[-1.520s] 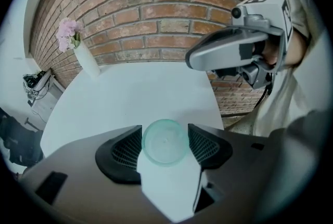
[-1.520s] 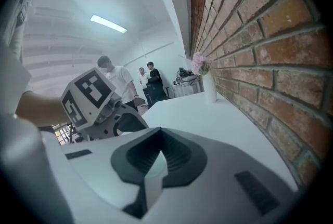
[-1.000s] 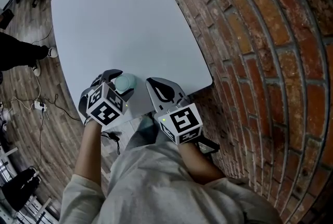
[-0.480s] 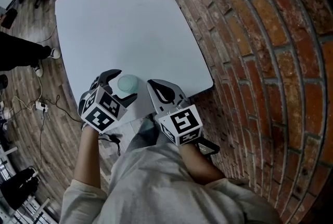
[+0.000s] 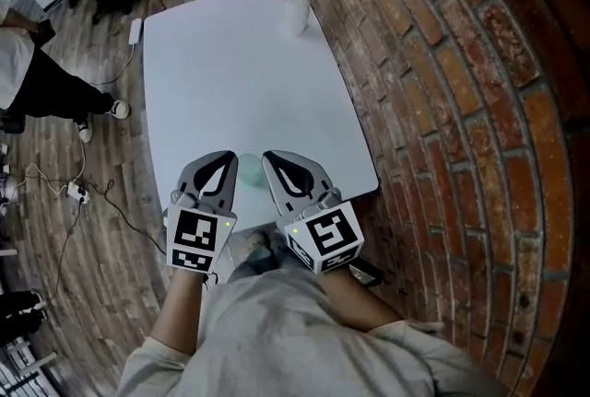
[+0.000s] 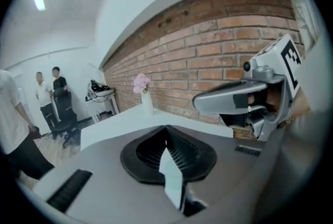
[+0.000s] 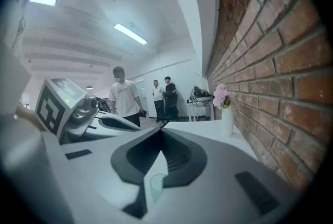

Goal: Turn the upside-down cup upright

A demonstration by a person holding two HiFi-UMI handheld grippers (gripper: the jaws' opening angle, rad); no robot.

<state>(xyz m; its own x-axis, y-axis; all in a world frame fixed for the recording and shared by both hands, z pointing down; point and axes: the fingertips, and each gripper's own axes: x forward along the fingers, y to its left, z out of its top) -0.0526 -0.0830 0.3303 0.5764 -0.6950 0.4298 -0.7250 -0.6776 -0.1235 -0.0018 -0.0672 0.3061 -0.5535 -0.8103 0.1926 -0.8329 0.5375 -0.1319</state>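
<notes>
Pale-green cup point(image 5: 249, 168) between left hand-held gripper point(image 5: 223, 161), just closed empty, and right hand-held gripper point(image 5: 275, 161), shut, empty.

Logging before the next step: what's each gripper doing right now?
Left gripper: shut, just closed, nothing between its jaws.
Right gripper: shut, empty.

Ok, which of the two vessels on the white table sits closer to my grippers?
The pale green cup, at the near edge of the white table; the white vase of pink flowers stands at its far end.
</notes>
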